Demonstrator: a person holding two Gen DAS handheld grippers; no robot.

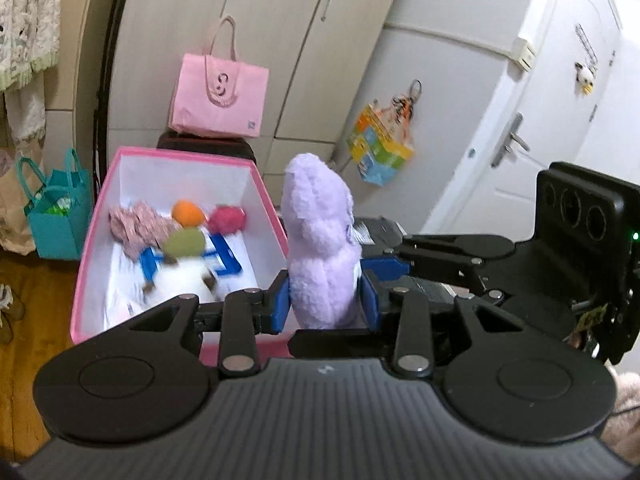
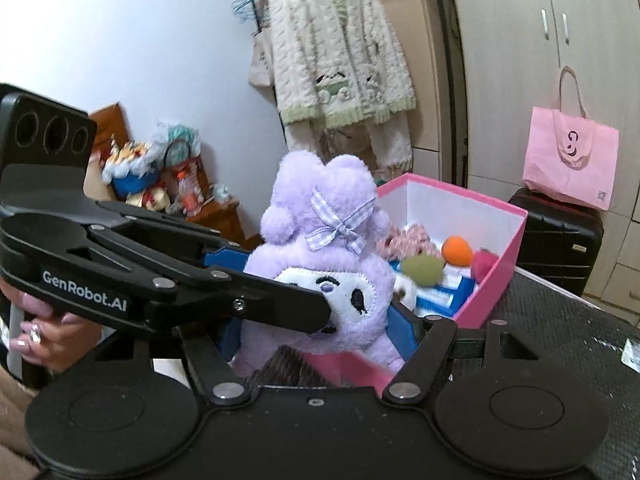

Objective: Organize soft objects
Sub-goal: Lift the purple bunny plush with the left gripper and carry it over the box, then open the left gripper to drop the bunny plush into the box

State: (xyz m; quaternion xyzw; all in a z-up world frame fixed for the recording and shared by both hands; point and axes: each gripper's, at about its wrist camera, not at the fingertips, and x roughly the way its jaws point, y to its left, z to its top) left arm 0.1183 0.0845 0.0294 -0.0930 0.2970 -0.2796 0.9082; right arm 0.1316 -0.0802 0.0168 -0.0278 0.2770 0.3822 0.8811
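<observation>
you hold the purple plush (image 1: 320,240) with both grippers at once. in the left wrist view the left gripper (image 1: 325,300) has its blue pads pressed on both sides of the toy's lower body, so it is closed on the plush. in the right wrist view the right gripper (image 2: 316,328) also has blue pads on each side of the toy, and it seems closed on it too, though the left tool crosses in front and hides one part.

the toy is above the near corner of the pink box (image 1: 264,188), not yet inside. i judge the step in hand is to put it into the box. to do it well, let one gripper open first so the two do not pull the soft body apart, then carry the toy over the near wall and lower it toward the free white floor. release only when it rests, because plush springs back.

farther inside the box lie a white plush (image 1: 180,284), a green ball (image 1: 186,242), an orange ball (image 1: 187,212), a red ball (image 1: 226,219) and a pink fabric piece (image 1: 136,224).

the right wrist view shows the toy's face and checked bow (image 2: 340,224), and your left hand (image 2: 44,328) on the handle; the left view sees only the plush's back. the left view shows more of the box floor.
</observation>
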